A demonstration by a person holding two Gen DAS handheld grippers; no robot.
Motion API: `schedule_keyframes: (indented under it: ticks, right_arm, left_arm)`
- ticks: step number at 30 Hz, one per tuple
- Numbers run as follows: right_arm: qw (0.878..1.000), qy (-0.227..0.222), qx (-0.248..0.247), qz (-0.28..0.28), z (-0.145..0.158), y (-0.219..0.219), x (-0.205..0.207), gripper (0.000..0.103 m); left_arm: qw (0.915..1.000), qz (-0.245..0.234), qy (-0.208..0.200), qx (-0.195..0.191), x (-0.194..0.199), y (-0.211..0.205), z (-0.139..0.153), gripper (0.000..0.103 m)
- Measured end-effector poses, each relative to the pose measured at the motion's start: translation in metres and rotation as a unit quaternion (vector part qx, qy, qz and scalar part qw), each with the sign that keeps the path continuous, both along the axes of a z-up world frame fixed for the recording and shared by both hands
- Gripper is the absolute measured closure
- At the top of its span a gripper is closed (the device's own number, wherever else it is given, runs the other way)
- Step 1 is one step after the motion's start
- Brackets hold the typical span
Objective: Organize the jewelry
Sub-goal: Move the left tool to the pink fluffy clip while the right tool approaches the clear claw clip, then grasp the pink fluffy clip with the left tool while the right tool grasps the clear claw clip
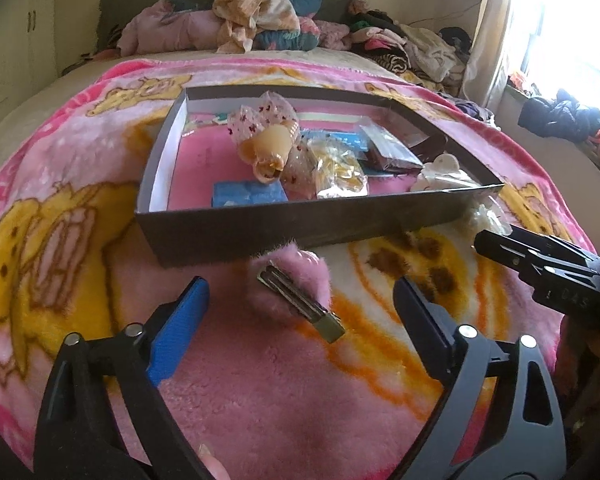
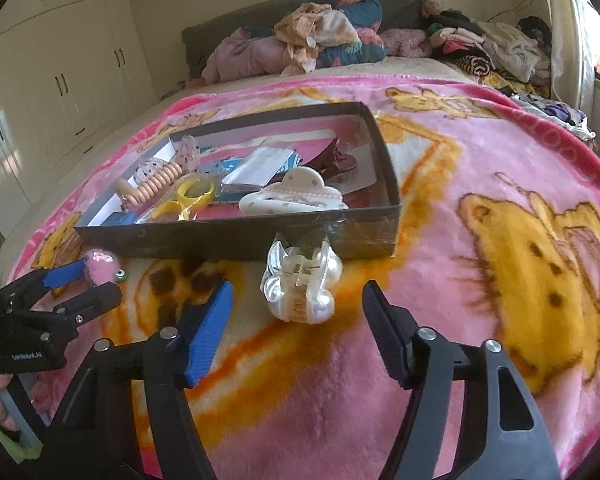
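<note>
Left wrist view: the left tongs [image 1: 300, 304] stand apart around a pink fluffy hair clip [image 1: 300, 292] on the blanket [image 1: 260, 380]; fluff may snag. The right tongs [image 2: 298, 312], also apart, flank a pearl claw clip [image 2: 300, 280] near the box [image 2: 236, 240]; its smooth beads could slip.

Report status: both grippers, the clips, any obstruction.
Left gripper open over fuzzy pink clip. Right gripper open around pearl clip. Both clips outside box. Nothing in the way.
</note>
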State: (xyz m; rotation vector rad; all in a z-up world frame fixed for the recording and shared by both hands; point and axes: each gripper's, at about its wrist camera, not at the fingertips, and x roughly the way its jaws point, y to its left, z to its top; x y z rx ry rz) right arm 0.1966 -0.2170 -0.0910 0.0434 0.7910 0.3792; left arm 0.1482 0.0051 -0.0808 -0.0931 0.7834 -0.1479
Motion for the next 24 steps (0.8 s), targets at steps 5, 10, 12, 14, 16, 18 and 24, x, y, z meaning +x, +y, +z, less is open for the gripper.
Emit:
schedule_keyframes:
  ticks: [5, 10, 12, 14, 16, 18, 24]
  right_arm:
    - [1.0, 0.012, 0.003, -0.003, -0.003, 0.002, 0.01, 0.059]
    - [1.0, 0.014, 0.015, 0.0, -0.004, -0.001, 0.009, 0.067]
    - [1.0, 0.013, 0.017, 0.003, -0.003, -0.002, 0.006, 0.067]
    - [1.0, 0.013, 0.021, 0.01, -0.002, -0.001, 0.001, 0.067]
    - [0.999, 0.013, 0.024, 0.018, 0.0, 0.0, -0.005, 0.067]
    - [0.999, 0.013, 0.027, 0.026, 0.001, 0.002, -0.011, 0.067]
    - [0.998, 0.011, 0.038, 0.049, 0.01, 0.01, -0.029, 0.067]
  left_arm:
    - [1.0, 0.007, 0.003, 0.003, 0.004, -0.001, -0.003, 0.034]
    - [0.9999, 0.004, 0.004, 0.009, 0.007, -0.003, -0.004, 0.066]
    - [0.9999, -0.004, 0.004, 0.011, 0.006, -0.004, -0.004, 0.079]
    - [0.9998, -0.012, 0.003, 0.013, 0.003, -0.006, -0.002, 0.081]
    - [0.9998, -0.018, 0.003, 0.011, 0.0, -0.007, -0.002, 0.082]
    - [0.9997, -0.023, 0.003, 0.009, -0.002, -0.007, 0.0, 0.082]
    - [0.9989, -0.045, -0.008, 0.002, -0.011, -0.012, 0.011, 0.083]
